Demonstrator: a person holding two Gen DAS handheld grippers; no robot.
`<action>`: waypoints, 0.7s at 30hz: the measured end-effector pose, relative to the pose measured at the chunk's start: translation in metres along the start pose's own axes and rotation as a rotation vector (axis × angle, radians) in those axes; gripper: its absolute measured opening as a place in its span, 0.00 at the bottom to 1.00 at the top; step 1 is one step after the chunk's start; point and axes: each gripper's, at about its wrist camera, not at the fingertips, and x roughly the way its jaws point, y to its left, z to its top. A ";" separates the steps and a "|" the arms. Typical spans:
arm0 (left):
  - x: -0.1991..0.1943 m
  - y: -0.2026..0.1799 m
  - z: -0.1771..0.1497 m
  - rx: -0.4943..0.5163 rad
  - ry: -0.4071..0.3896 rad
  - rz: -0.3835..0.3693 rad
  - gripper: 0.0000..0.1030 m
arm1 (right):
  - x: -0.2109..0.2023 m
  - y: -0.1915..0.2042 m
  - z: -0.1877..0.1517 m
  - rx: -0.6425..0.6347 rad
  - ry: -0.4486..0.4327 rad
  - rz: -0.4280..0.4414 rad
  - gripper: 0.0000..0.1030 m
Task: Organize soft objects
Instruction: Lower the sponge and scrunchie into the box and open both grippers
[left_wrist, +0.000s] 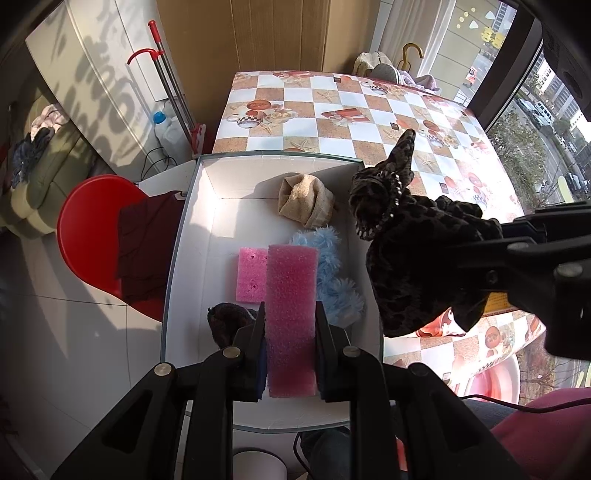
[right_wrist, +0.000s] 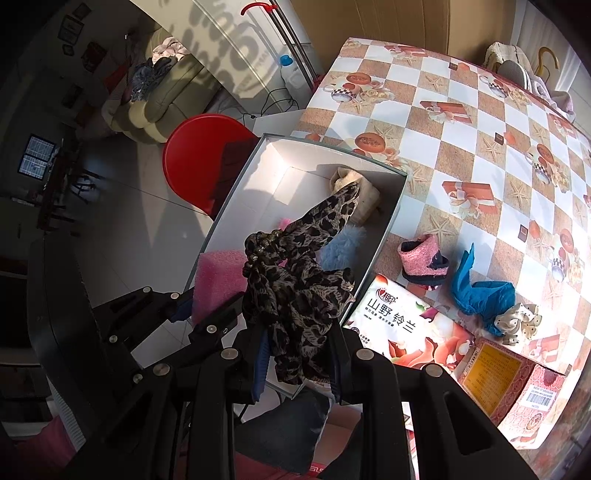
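A red chair (left_wrist: 92, 229) with dark cloth stands left of the white box (left_wrist: 192, 229). The left claw (left_wrist: 290, 343) grips a pink foam strip (left_wrist: 291, 306) above the box, over a pink sponge (left_wrist: 251, 273), blue fluff (left_wrist: 332, 277) and beige cloth (left_wrist: 304, 201). The right claw (right_wrist: 299, 354) grips a leopard-print scarf (right_wrist: 295, 288) at the box's right wall. Further right, the checked surface (right_wrist: 461, 122) carries a pink sock (right_wrist: 423, 264), blue cloth (right_wrist: 480, 291) and cartons.

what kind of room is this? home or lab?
Most likely a home living or dining area: a sofa piled with clothes, a table under a patterned oilcloth by a street-facing window, and a mop leaning on the wall.
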 end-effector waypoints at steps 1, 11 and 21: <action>0.000 0.000 0.000 0.000 -0.001 0.001 0.21 | 0.000 0.000 0.000 0.001 0.000 0.001 0.27; 0.000 0.006 -0.003 -0.014 0.002 0.002 0.21 | 0.002 0.000 -0.001 0.006 0.002 0.009 0.27; 0.000 0.010 -0.003 -0.029 0.005 0.002 0.21 | 0.006 0.002 0.000 0.006 0.004 0.012 0.27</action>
